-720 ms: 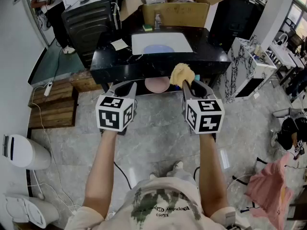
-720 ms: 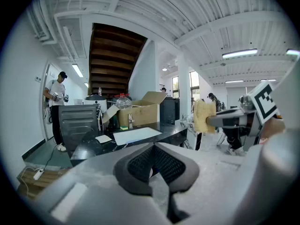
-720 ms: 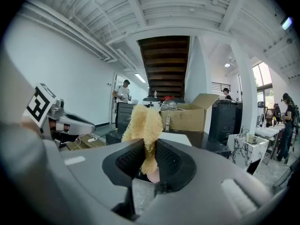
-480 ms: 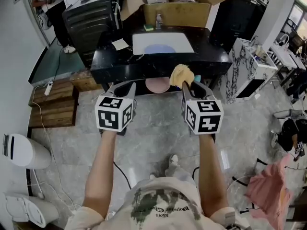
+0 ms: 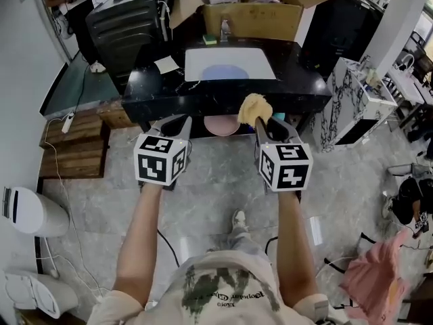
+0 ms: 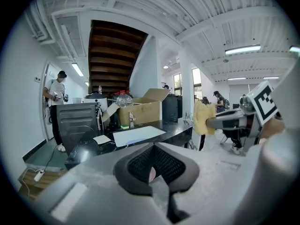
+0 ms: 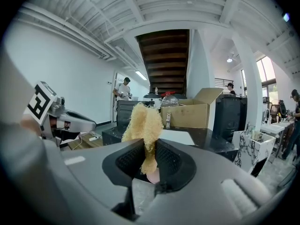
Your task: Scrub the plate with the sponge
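Note:
Both grippers are held out in front of me, above the floor and short of the black table (image 5: 301, 81). My left gripper (image 5: 181, 122) is shut on the rim of a pink plate (image 5: 223, 124), which sticks out to the right between the two grippers. In the left gripper view only a pink sliver of the plate (image 6: 151, 173) shows between the jaws of the left gripper (image 6: 152, 161). My right gripper (image 5: 267, 122) is shut on a frayed yellow sponge (image 5: 254, 108). The sponge (image 7: 144, 123) stands up out of the right gripper (image 7: 149, 156), just right of the plate's edge.
On the table lies a white sink or board (image 5: 230, 63) with a blue patch, a green sponge (image 5: 208, 39) and a small bottle behind it. A cardboard box (image 5: 254, 15) stands at the back, a black chair (image 5: 125, 22) left, a marble-patterned cabinet (image 5: 352, 93) right, wooden pallets (image 5: 71, 147) at left.
I have stepped forward a little, and one foot has moved up. Both grippers keep their hold and their places relative to each other.

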A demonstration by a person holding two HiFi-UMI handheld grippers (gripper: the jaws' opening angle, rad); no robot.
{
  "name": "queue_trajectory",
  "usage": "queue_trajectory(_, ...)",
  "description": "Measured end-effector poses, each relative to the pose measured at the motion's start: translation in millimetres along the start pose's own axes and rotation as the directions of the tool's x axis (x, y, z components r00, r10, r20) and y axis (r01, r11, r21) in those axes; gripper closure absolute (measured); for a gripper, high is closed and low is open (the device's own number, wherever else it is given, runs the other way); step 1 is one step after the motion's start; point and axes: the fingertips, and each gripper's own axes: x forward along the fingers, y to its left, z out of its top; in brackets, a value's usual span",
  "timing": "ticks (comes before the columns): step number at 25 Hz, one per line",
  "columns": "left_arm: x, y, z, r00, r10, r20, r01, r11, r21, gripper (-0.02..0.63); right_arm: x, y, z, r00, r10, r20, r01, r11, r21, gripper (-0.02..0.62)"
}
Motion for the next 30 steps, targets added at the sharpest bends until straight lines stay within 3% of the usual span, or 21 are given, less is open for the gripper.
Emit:
queue_trajectory(6, 52, 11, 18, 0.998, 0.049, 0.031, -0.049, 0.999, -0.005, 0.607, 46, -40, 3, 1.0, 0.021, -0.01, -0.021, 1.0, 0.004, 0.532)
queue_trajectory(16, 143, 3, 54, 0.999, 0.025, 0.037, -0.023, 0.998, -0.06, 0.607, 118, -104, 17, 0.992, 0.125, -0.035, -0.125, 0.992, 0.0, 0.537)
queue_trajectory(22, 179, 6, 73, 0.997, 0.068, 0.035, -0.065, 0.996, -0.065, 0.607, 144, -133, 26, 0.987, 0.157, -0.038, -0.158, 0.987, -0.002, 0.54)
queue_trajectory(30, 196, 11, 71, 0.993, 0.116, 0.005, -0.115, 0.991, -0.07, 0.607, 164, -144, 33, 0.978, 0.207, -0.019, -0.207, 0.978, -0.023, 0.541)
